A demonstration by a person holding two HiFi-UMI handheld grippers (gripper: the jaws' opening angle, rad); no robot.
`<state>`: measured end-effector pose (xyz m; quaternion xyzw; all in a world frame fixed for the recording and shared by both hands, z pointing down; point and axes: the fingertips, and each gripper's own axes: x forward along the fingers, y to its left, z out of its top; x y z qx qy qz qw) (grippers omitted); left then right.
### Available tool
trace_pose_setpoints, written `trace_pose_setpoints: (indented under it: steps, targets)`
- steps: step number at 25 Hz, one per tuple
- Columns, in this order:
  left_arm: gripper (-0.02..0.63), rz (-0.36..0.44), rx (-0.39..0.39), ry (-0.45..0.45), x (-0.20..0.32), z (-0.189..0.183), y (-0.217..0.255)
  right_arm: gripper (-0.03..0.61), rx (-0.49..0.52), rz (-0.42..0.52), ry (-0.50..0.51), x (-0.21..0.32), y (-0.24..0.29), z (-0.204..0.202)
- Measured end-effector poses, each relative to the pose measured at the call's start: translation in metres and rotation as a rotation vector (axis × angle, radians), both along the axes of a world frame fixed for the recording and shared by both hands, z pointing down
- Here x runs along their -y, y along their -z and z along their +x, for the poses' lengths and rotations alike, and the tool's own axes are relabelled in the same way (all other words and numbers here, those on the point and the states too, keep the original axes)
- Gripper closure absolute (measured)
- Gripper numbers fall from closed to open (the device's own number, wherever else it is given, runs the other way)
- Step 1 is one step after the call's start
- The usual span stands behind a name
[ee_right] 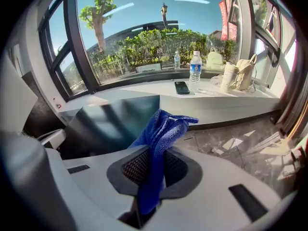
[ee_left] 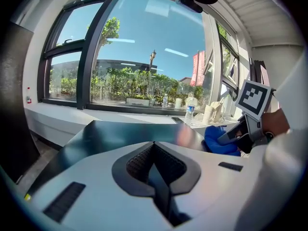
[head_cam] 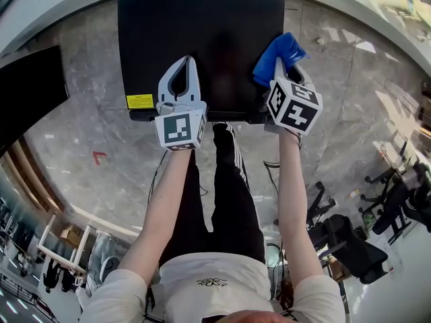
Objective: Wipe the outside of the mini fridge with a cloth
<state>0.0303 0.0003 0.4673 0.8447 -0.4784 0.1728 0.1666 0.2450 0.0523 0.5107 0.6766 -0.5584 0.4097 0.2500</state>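
**Marble floor, bright windows, and a cloth poised at the fridge's corner**

Grey marble floor (head_cam: pixel 81 133) runs under a tall window (ee_right: pixel 144 32), and the pale ledge (ee_right: pixel 159 93) below it carries a water bottle (ee_right: pixel 195 66) and a phone (ee_right: pixel 182 87). The black mini fridge (head_cam: pixel 222 19) stands on the floor directly in front of the person, its top facing up and a yellow label (head_cam: pixel 139 101) at its front left.

The right gripper (head_cam: pixel 279 67) is clamped on the blue cloth (head_cam: pixel 277 56), which stands up in a bunch from between the jaws at the fridge's front right corner. Whether the cloth is pressing on the surface cannot be told. The left gripper (head_cam: pixel 183 62) has its jaws closed together on nothing and hangs over the front of the top, left of centre.

Both forearms reach straight forward and down, roughly parallel, grippers pointing away from the body.

To wipe well, the bunched cloth probably needs tipping down so a broad fold lies flat on the top. Overlapping strokes can then run edge to edge before moving to the sides, while the empty gripper keeps clear
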Motion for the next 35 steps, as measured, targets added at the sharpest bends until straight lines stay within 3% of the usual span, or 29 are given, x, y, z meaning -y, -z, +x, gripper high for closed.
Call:
trace_pose_setpoints:
  steps: [11, 16, 20, 24, 30, 35]
  targets:
    - [0.609, 0.000, -0.025, 0.044, -0.005, -0.023, 0.010, 0.517, -0.097, -0.035, -0.099, -0.009, 0.003, 0.027]
    - [0.609, 0.008, -0.049, 0.055, -0.007, -0.053, 0.016, 0.517, -0.102, 0.051, -0.136, -0.003, 0.039, 0.004]
    - [0.609, 0.013, -0.054, 0.067, -0.006, -0.100, 0.019, 0.517, -0.046, 0.153, -0.060, 0.020, 0.079, -0.075]
    - [0.609, 0.026, -0.043, 0.103, -0.002, -0.160, 0.031, 0.517, 0.113, 0.205, 0.034, 0.044, 0.099, -0.181]
    - [0.609, 0.030, -0.015, 0.200, 0.008, -0.253, 0.035, 0.517, 0.312, 0.169, 0.209, 0.059, 0.096, -0.342]
    - [0.609, 0.012, -0.008, 0.268, 0.008, -0.298, 0.019, 0.517, 0.477, 0.064, 0.251, 0.056, 0.057, -0.423]
